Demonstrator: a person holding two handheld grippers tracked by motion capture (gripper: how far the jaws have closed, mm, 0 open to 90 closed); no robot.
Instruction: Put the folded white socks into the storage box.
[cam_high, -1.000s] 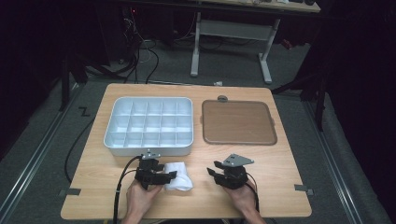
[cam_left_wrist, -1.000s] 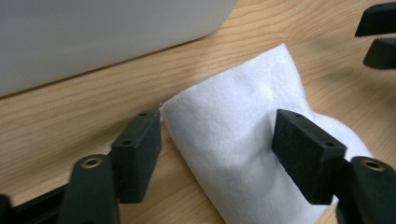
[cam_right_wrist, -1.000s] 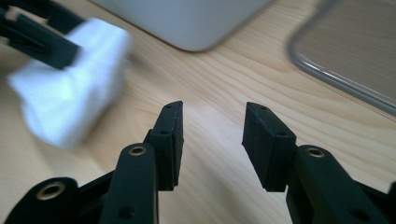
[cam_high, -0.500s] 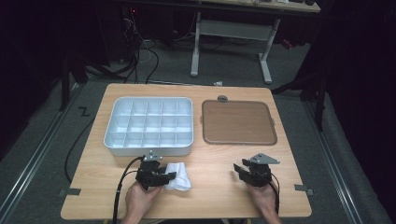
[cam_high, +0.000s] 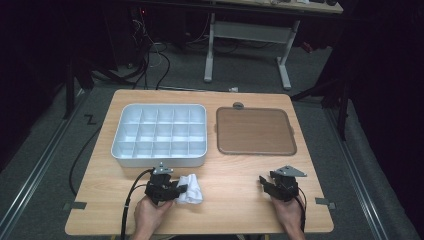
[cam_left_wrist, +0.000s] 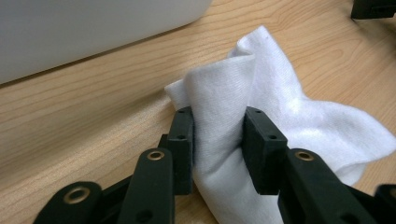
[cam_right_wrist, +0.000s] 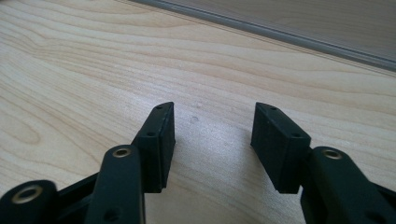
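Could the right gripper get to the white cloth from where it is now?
Probably yes: bare table top lies between the right gripper, jaws open and empty, and the white cloth, though the left gripper already pinches it.

A pool of overhead light falls on the wooden table (cam_high: 240, 200), while the floor and room beyond its far edge sink into near-black. The high view is soft and grainy, with faint shadows under the compartment tray (cam_high: 159, 135) and brown mat (cam_high: 255, 131). Both gripper views are bright and evenly lit. In the left gripper view the white cloth (cam_left_wrist: 261, 116) is nearly blown out, and the tray wall at the top left blurs. In the right gripper view the near jaws are soft-edged and cast a mild shadow on the wood grain.
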